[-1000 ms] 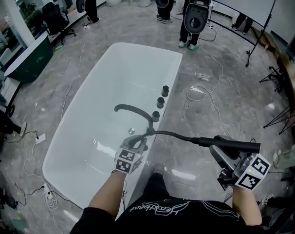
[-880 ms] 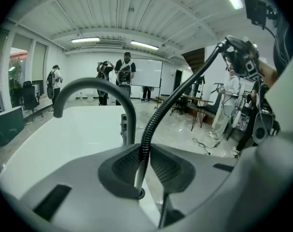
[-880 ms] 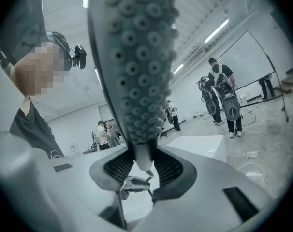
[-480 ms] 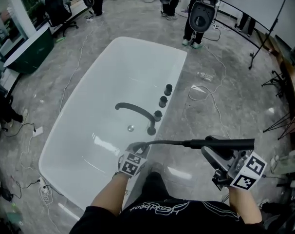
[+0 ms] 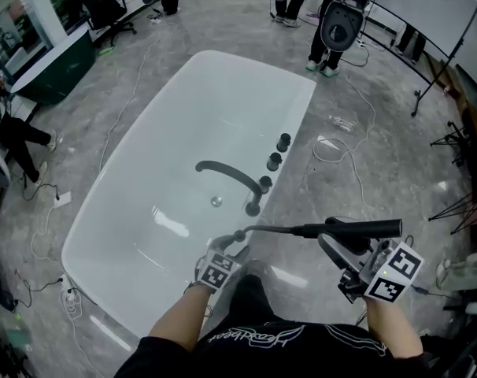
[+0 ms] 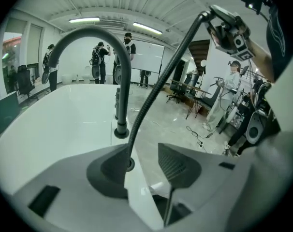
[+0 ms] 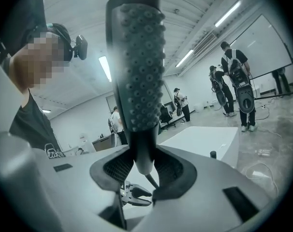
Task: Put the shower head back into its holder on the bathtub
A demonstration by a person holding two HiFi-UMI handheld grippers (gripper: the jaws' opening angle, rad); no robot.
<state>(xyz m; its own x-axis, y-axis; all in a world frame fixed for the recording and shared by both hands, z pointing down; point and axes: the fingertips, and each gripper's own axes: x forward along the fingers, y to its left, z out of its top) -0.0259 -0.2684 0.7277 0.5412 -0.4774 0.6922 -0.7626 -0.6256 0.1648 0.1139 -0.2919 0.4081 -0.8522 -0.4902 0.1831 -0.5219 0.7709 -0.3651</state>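
A white bathtub [image 5: 183, 109] carries a dark curved spout [image 5: 227, 176] and three knobs [image 5: 275, 161] on its right rim. The dark shower head [image 5: 356, 228] lies level over the floor at the right, with my right gripper [image 5: 337, 249] shut on its handle; its nubbed face [image 7: 137, 57] fills the right gripper view. The hose [image 5: 274, 229] runs from it to a round socket [image 6: 129, 164] on the tub rim. There my left gripper [image 5: 229, 252] sits low. Its jaws have just been opening: the hose [image 6: 151, 100] passes between them beside the left pad, not pinched.
Several people stand with equipment beyond the tub's far end [image 5: 341, 18]. Cables [image 5: 333, 148] lie on the grey floor to the right, and stands [image 5: 451, 140] line the right edge. A dark counter [image 5: 53, 61] and a seated person [image 5: 14, 136] are on the left.
My left gripper has sunk toward the tub rim and opened off the hose. The right gripper has carried the shower head a little left and lower, and the hose now lies flatter.
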